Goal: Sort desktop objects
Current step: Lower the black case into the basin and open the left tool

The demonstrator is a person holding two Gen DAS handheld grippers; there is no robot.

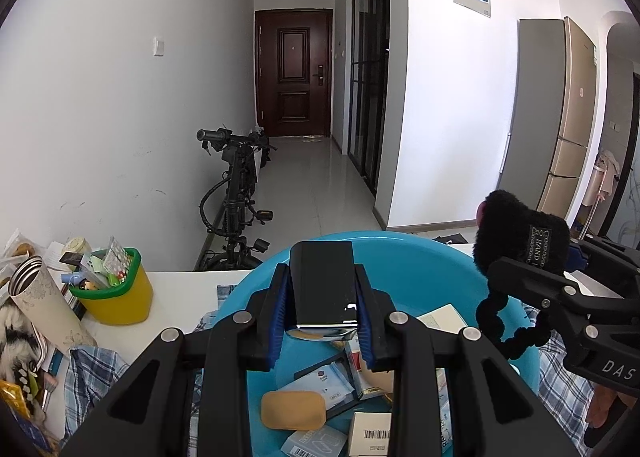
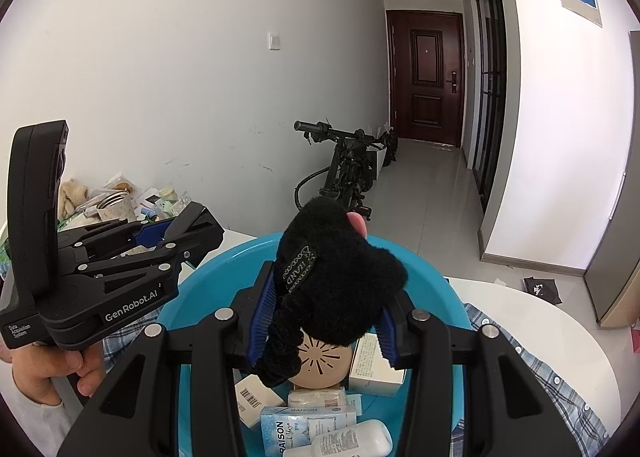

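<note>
My left gripper (image 1: 323,297) is shut on a glossy black rectangular box (image 1: 322,285), held upright above a blue plastic basin (image 1: 432,253). My right gripper (image 2: 323,317) is shut on a fluffy black plush item (image 2: 340,277) with a "HAND" label and a dangling scrunchie loop, held above the same basin (image 2: 208,289). The basin holds several small boxes, packets, a tan soap-like bar (image 1: 292,411), a round tan compact (image 2: 320,361) and a white tube (image 2: 352,441). The right gripper and the plush item also show in the left wrist view (image 1: 520,241). The left gripper also shows in the right wrist view (image 2: 192,229).
The basin sits on a plaid cloth (image 1: 96,373) on a white table (image 1: 180,297). A yellow-green cup of small items (image 1: 116,293), a patterned metal flask (image 1: 36,297) and clutter stand at the left. A black bike (image 1: 236,193) leans by the wall beyond the table.
</note>
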